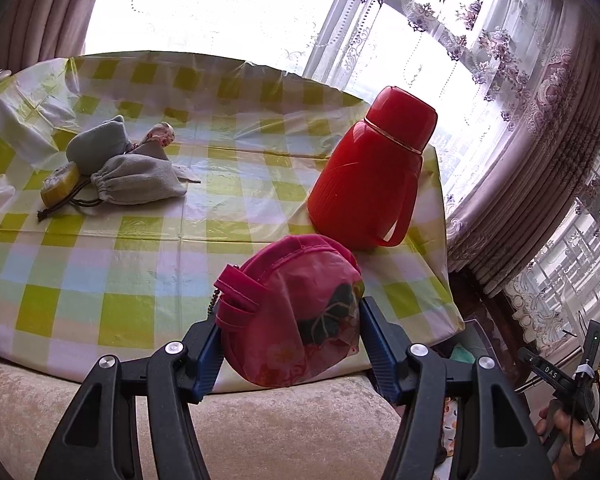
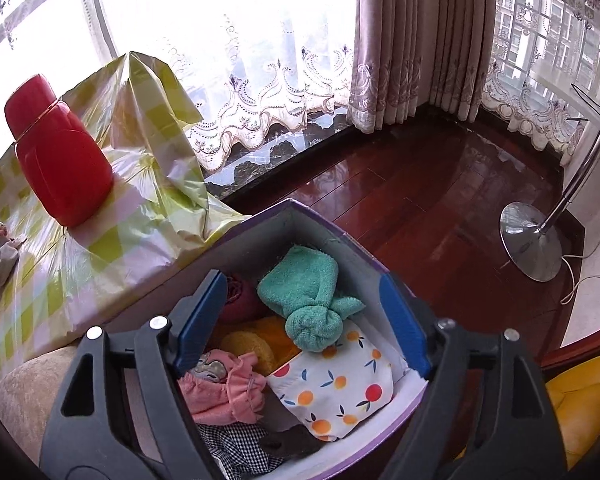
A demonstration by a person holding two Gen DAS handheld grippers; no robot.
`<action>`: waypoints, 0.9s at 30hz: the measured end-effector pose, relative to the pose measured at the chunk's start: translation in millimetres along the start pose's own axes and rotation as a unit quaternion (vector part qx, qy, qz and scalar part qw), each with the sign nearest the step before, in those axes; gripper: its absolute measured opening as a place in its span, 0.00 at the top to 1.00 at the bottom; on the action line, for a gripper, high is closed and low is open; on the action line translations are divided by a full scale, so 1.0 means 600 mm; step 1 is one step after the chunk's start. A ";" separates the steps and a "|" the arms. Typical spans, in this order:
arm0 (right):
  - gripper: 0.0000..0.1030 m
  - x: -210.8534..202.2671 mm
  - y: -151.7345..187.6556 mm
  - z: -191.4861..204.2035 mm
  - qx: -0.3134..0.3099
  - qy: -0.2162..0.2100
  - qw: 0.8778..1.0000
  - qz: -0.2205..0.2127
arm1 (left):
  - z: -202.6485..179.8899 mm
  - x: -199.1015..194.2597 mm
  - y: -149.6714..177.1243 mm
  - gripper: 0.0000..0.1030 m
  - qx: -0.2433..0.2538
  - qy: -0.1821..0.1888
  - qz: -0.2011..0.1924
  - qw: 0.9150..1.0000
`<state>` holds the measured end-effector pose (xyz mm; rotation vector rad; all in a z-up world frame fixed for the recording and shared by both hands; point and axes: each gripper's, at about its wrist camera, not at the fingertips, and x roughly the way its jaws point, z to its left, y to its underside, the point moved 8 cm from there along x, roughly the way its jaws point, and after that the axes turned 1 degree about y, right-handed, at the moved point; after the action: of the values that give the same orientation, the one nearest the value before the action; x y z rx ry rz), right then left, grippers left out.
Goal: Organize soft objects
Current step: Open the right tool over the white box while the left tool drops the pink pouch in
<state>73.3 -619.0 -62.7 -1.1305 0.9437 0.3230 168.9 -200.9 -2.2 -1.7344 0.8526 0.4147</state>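
Left gripper [image 1: 290,344] clamps pink zip pouch [image 1: 296,312] between both pads, above checked tablecloth [image 1: 140,240] edge. Right gripper [image 2: 302,320] jaws wide, gripping nothing, over purple-rimmed box [image 2: 332,236]: inside lie teal towel [image 2: 308,296], fruit-print cloth [image 2: 340,392], pink garment [image 2: 228,392], yellow sponge [image 2: 248,346].

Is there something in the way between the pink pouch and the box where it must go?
Nothing visible. The left gripper holds the pink pouch at the table edge; the box below is open-topped, with only the right gripper open above it.
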 end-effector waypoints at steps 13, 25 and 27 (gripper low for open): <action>0.19 -0.005 0.007 0.040 -0.016 -0.033 0.999 0.000 | -0.179 0.031 0.070 0.39 0.089 0.097 0.074 0.989; 0.18 -0.007 0.015 0.052 -0.020 -0.046 0.999 0.004 | -0.220 0.063 0.087 0.23 0.100 0.129 0.107 0.981; 0.18 -0.005 0.017 0.059 -0.023 -0.050 0.998 0.007 | -0.211 0.060 0.081 0.23 0.092 0.124 0.102 0.983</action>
<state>81.3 -583.0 -63.1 -1.1394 0.8595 0.4119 140.8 -337.4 -16.6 -1.5517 1.2162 0.2473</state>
